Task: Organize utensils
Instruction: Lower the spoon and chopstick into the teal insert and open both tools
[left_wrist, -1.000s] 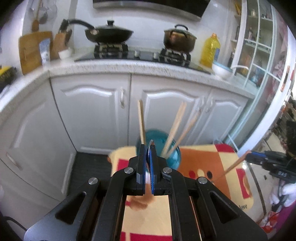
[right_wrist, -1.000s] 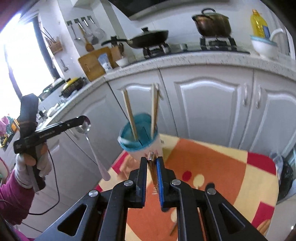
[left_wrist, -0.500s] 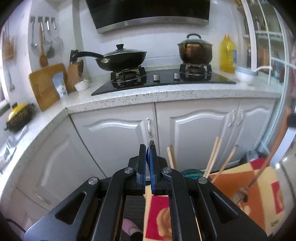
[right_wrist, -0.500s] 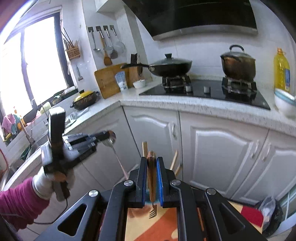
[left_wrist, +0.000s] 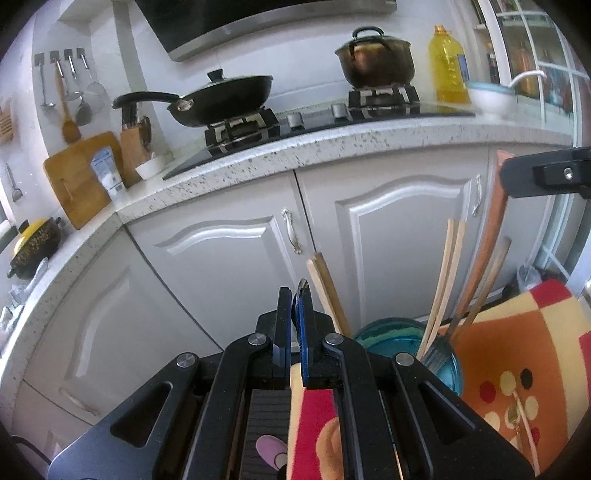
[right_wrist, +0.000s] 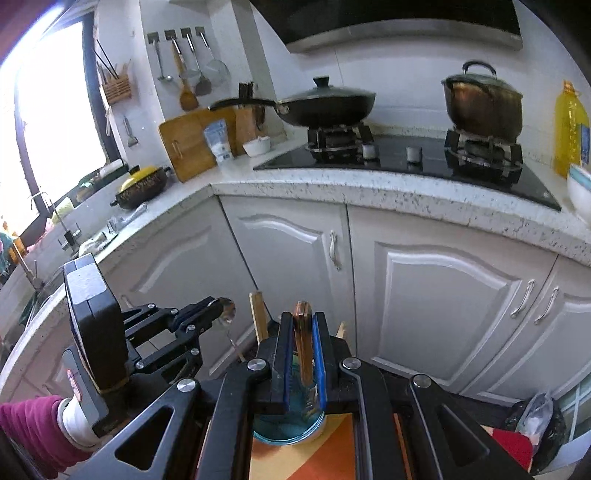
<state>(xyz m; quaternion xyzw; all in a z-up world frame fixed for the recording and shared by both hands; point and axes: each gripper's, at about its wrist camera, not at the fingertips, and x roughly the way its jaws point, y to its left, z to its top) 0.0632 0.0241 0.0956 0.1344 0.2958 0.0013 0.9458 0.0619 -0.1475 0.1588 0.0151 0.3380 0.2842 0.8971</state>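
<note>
A teal cup (left_wrist: 399, 334) stands on a patterned tablecloth and holds several wooden chopsticks (left_wrist: 441, 280). My left gripper (left_wrist: 295, 325) is shut on a metal spoon (left_wrist: 303, 286), left of the cup; the spoon's bowl (right_wrist: 226, 309) shows at its tips in the right wrist view. My right gripper (right_wrist: 303, 332) is shut on the brown wooden handle of a fork (right_wrist: 303, 339), directly above the cup (right_wrist: 288, 430). In the left wrist view that handle (left_wrist: 491, 236) slants down and the fork's tines (left_wrist: 434, 356) are inside the cup.
The tablecloth (left_wrist: 517, 369) is orange, red and cream. Behind it run white cabinets (left_wrist: 229, 258) under a speckled counter with a hob, a black pan (left_wrist: 221, 99), a copper pot (left_wrist: 376, 59), an oil bottle (left_wrist: 447, 62) and a white bowl (left_wrist: 487, 98).
Both grippers tilted up and drew closer to the cup. The right gripper brought the fork from beside the cup to over it, and the tines now sit in the cup.
</note>
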